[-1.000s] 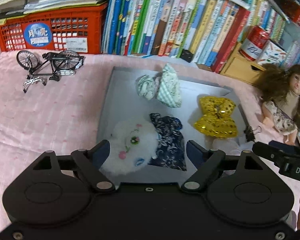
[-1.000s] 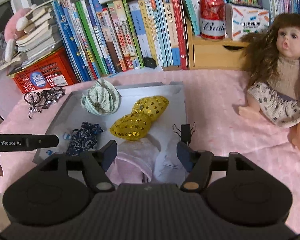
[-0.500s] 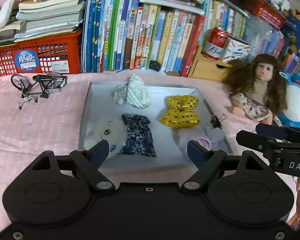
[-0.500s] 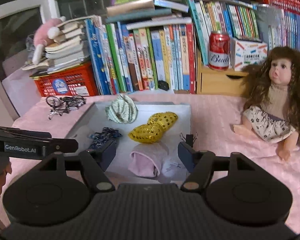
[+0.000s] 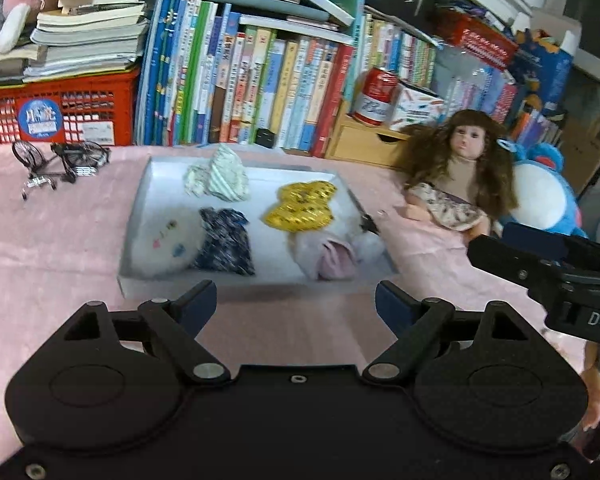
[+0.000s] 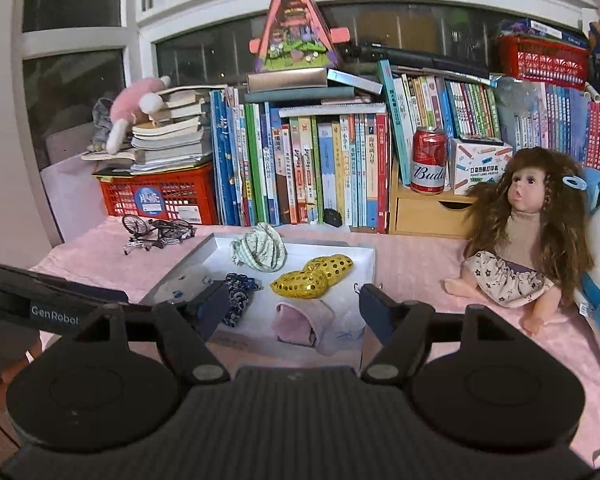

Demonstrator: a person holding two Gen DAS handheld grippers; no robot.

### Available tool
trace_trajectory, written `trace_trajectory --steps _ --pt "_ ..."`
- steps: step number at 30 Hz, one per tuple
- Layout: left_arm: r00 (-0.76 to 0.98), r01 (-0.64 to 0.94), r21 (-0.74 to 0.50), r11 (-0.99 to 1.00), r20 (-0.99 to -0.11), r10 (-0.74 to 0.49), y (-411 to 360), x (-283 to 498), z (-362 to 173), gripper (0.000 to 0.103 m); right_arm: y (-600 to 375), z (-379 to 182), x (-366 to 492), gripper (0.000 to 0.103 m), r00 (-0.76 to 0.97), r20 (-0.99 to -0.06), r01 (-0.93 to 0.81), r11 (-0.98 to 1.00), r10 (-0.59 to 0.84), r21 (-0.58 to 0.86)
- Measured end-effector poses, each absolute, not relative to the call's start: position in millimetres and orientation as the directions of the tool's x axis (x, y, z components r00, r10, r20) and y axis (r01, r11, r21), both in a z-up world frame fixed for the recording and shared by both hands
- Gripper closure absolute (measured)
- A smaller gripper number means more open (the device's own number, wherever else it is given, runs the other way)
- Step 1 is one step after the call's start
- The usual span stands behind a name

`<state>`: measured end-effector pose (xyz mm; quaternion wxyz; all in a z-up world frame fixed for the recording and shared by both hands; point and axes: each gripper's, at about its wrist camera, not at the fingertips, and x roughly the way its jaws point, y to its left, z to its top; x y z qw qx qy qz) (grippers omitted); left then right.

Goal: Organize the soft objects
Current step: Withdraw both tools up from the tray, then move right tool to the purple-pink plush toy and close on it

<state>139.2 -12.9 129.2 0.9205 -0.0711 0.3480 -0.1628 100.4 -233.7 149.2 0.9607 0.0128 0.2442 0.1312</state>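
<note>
Both tongs now hang farther back from the shallow white tray (image 5: pixel 134 240); left gripper (image 5: pixel 296 306) spread, empty; right gripper (image 6: pixel 294 308) likewise, over the folded pink cloth (image 6: pixel 300 320).

Gold bow (image 5: pixel 300 210), navy cloth (image 5: pixel 224 242), pink cloth (image 5: pixel 334 258) lie in tray (image 5: pixel 140 216).

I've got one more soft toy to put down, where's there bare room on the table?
Bare pink cloth lies between the toy bicycle and the white tray, and between the tray and the doll. The tray itself is crowded, as is the book row.
</note>
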Motion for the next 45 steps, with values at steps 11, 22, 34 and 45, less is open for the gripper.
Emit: trace_trajectory --steps 11,22,34,45 --pt "0.743 0.301 -0.221 0.927 -0.555 -0.374 -32.4 81.9 105.4 0.016 -243.5 129.9 52.8 0.021 0.881 -0.417 -0.225 0.973 0.221 0.041" --pt "0.791 0.316 -0.183 0.931 -0.491 -0.365 -43.6 36.7 80.8 0.015 -260.6 109.5 17.9 0.021 0.902 -0.384 -0.197 0.98 0.195 0.035" --pt "0.817 0.319 -0.155 0.935 -0.456 -0.354 -53.3 8.1 57.1 0.015 -280.0 89.2 -6.7 0.021 0.911 -0.381 -0.147 0.988 0.156 0.054" --pt "0.819 0.362 -0.106 0.926 -0.438 -0.371 -73.3 -12.6 39.8 0.014 -297.6 74.6 -16.5 0.021 0.912 -0.393 -0.096 0.992 0.121 0.083"
